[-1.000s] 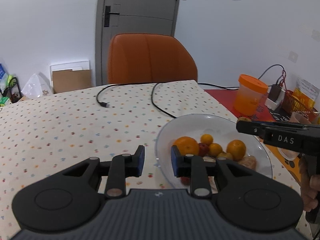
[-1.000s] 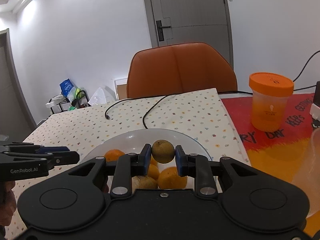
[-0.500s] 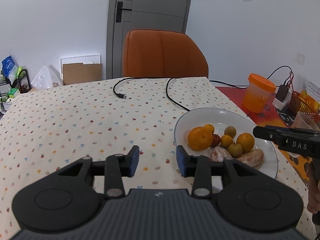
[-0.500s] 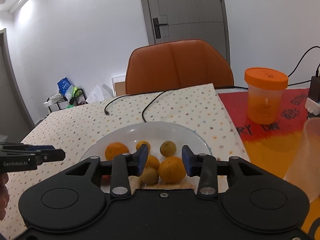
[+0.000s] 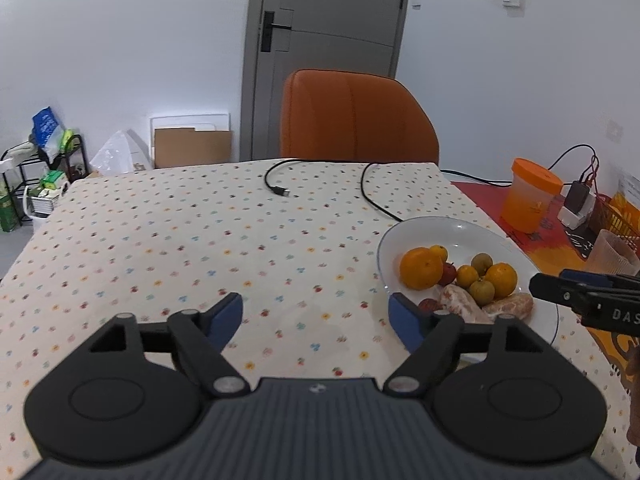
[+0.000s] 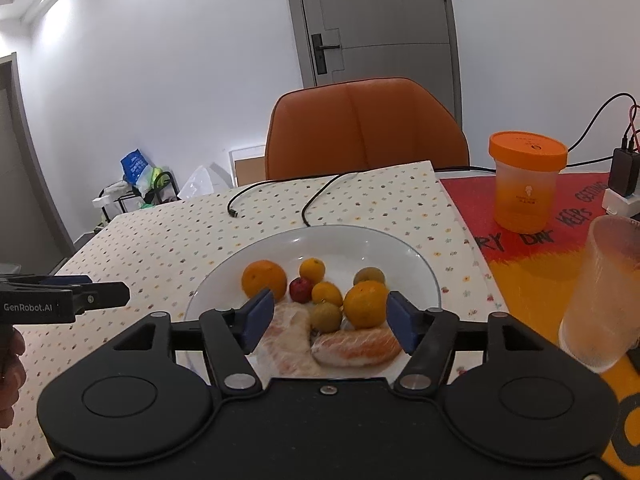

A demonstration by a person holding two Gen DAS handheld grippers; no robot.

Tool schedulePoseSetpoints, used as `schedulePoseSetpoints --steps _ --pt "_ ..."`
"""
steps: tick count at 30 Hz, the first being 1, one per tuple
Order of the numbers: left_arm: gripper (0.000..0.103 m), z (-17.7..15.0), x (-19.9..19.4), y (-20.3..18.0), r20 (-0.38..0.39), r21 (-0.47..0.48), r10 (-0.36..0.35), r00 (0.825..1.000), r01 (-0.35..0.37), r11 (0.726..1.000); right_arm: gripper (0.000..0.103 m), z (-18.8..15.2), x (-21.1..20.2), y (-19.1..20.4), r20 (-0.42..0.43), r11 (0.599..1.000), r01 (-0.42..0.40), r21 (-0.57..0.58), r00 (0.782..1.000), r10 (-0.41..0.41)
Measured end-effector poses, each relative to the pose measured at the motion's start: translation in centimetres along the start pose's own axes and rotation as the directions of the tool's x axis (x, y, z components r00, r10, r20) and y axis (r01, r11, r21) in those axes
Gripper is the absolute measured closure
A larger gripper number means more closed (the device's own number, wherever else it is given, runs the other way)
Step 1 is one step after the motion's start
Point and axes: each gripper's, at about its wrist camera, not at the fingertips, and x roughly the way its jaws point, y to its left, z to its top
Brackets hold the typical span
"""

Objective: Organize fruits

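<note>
Right gripper (image 6: 327, 318), fingers spread wide and holding nothing, above the near rim of the plate (image 6: 416, 258) on the table (image 6: 168, 236). Between and just beyond the fingers lie the fruits: two oranges (image 6: 264, 279), two small oranges (image 6: 312, 269), two brownish-green fruits (image 6: 369, 276), one small red fruit (image 6: 301, 289), and two peeled segments (image 6: 356, 346) nearest the fingers. Left gripper (image 5: 316, 316), fingers equally wide and empty, over the tablecloth (image 5: 200, 240); the plate (image 5: 472, 232) lies beside its right finger (image 5: 404, 320).
</note>
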Motion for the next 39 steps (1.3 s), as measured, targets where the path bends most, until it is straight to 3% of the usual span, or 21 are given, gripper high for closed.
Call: schedulePoseSetpoints --steps 7,19,39 --pt "0.013 -0.8 -2.2 1.4 -0.009 -0.018 0.015 1.000 -0.015 1.000 0.025 -0.3 -1.7 1.8 -0.002 0.999 -0.013 -0.031 1.000 0.013" --pt "0.007 -2.2 -5.8 2.8 -0.007 -0.022 0.047 0.999 -0.047 0.999 0.000 -1.6 -4.3 3.8 -0.021 0.999 -0.038 -0.001 0.999 0.038" --pt "0.000 -3.3 -12.9 3.9 0.039 -0.006 0.071 0.997 -0.071 0.997 0.000 -2.5 -9.5 5.6 -0.034 0.998 -0.061 0.008 0.998 0.061"
